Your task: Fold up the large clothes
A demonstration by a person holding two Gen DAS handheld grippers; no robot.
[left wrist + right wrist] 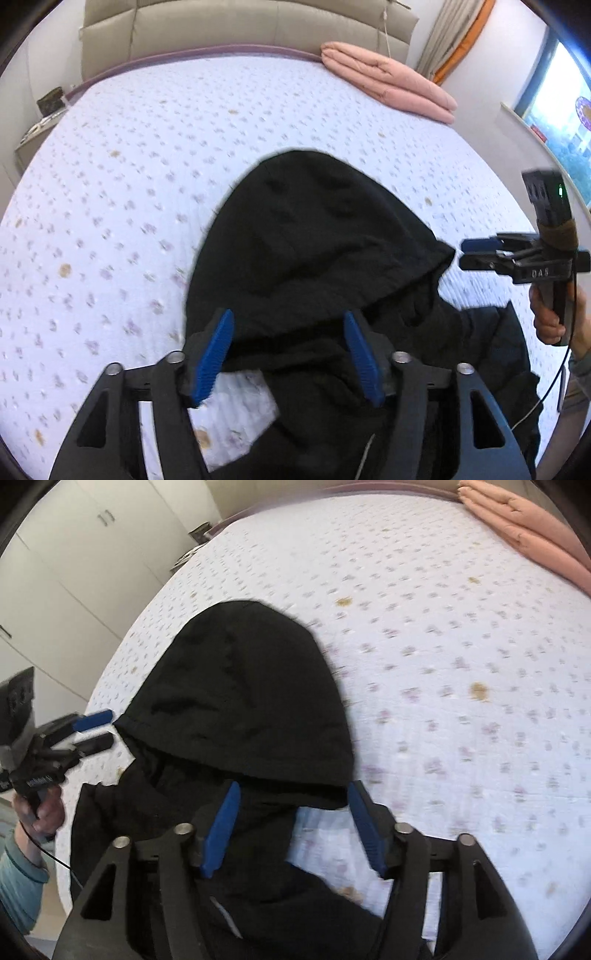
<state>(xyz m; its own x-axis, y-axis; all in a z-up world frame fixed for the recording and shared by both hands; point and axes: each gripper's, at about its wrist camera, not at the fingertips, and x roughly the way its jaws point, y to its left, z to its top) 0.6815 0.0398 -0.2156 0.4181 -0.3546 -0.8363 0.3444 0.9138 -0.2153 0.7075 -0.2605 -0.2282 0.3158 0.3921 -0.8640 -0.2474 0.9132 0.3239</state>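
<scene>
A black hooded garment (317, 236) (243, 686) lies on the bed, its hood spread flat and pointing toward the headboard. My left gripper (288, 314) hovers over the left side of the hood's base, jaws wide apart, blue pads (218, 350) not pressing the cloth. My right gripper (293, 786) is open the same way over the hood's right side, with black cloth and a patch of sheet between its fingers. Each gripper shows in the other's view, hand-held: the right gripper (469, 253) by the hood's right corner, the left gripper (107, 729) by its left corner.
The bed (129, 184) has a white sheet with small floral print. A folded pink quilt (388, 79) lies at its far right corner before a beige headboard (240, 26). White wardrobe doors (74, 554) stand to the left, a window (565, 110) to the right.
</scene>
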